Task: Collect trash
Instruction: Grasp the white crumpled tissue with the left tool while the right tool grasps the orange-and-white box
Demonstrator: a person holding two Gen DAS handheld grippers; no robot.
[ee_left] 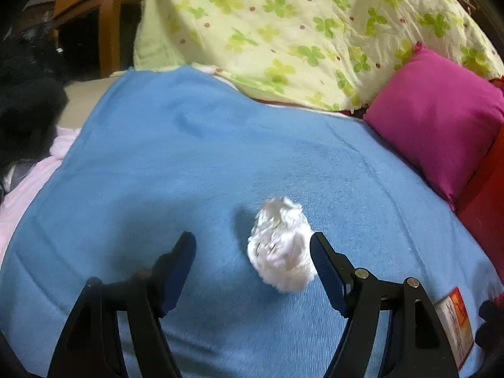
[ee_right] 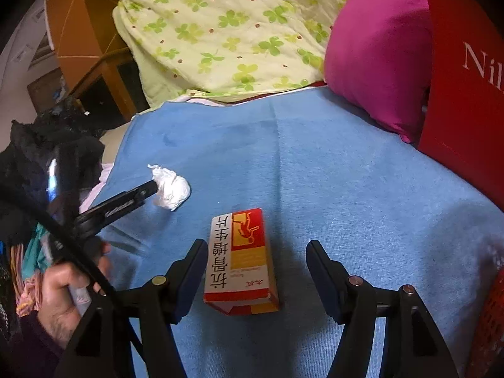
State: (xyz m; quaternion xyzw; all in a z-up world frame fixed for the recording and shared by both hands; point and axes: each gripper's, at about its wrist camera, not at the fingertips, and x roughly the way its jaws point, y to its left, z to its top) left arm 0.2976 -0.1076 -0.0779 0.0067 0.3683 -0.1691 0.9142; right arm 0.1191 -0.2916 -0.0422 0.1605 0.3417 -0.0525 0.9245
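Note:
A crumpled white tissue [ee_left: 280, 245] lies on the blue blanket [ee_left: 189, 173]. My left gripper [ee_left: 252, 242] is open around it, and the wad sits close against the right finger. From the right wrist view, one finger of the left gripper [ee_right: 132, 198] reaches the tissue [ee_right: 170, 190] from the left. A red and yellow medicine box [ee_right: 242, 261] with black characters lies flat between the fingers of my open right gripper [ee_right: 256, 247], nearer the left pad; I cannot tell whether it touches. The same box [ee_left: 456, 324] shows at the lower right edge of the left wrist view.
A magenta cushion [ee_right: 378, 56] and a red bag with white lettering [ee_right: 466, 72] stand at the back right. A clover-print quilt [ee_right: 226, 25] is piled behind the blanket. Dark clothes [ee_right: 47, 145] and a wooden cabinet [ee_right: 85, 31] are at the left. A red basket [ee_right: 491, 315] is at the lower right.

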